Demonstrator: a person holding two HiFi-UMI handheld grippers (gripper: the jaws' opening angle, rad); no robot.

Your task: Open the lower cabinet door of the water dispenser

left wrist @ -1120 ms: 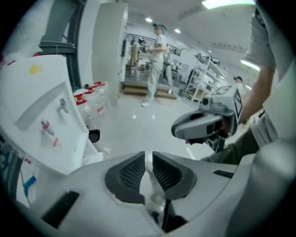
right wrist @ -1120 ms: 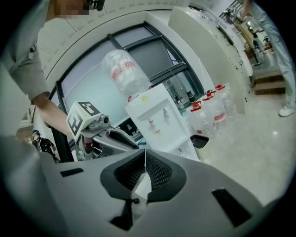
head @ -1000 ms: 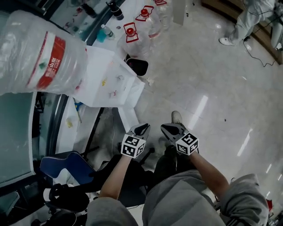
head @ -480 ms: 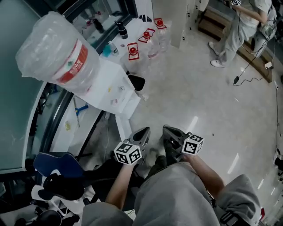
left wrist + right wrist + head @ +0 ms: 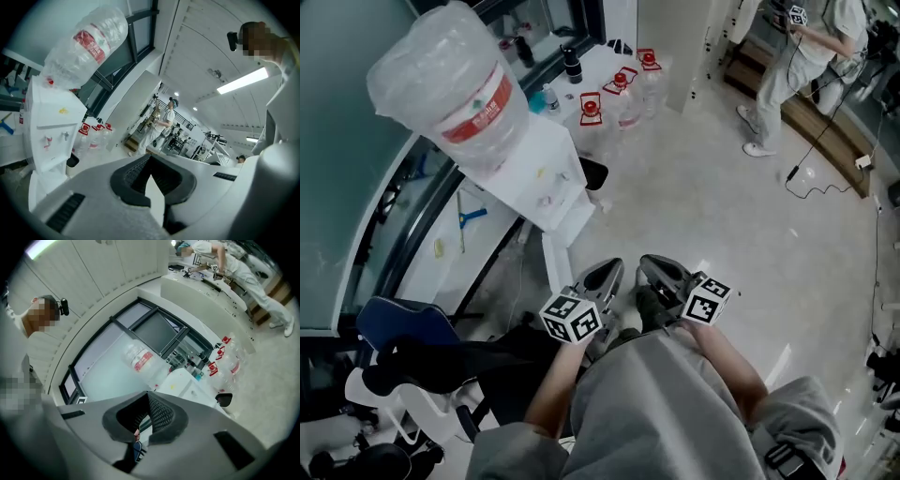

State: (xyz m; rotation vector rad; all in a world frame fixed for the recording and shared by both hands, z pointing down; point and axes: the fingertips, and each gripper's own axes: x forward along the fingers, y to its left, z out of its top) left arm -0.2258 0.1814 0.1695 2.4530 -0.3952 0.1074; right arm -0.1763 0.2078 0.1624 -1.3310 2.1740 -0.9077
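The white water dispenser stands at the upper left with a clear bottle upside down on top. A narrow white panel juts out below its front; I cannot tell whether it is the lower cabinet door. My left gripper and right gripper hang side by side close to my body, both shut and empty, well short of the dispenser. The left gripper view shows the dispenser at the left beyond the shut left gripper. The right gripper points toward the dispenser.
Several empty red-capped water bottles stand on the floor behind the dispenser. A black bin sits beside it. A blue chair is at the lower left. A person in white stands at the far right near a floor cable.
Both grippers have risen and drawn in toward my body. The head view has pulled back, so the dispenser looks smaller and farther away.
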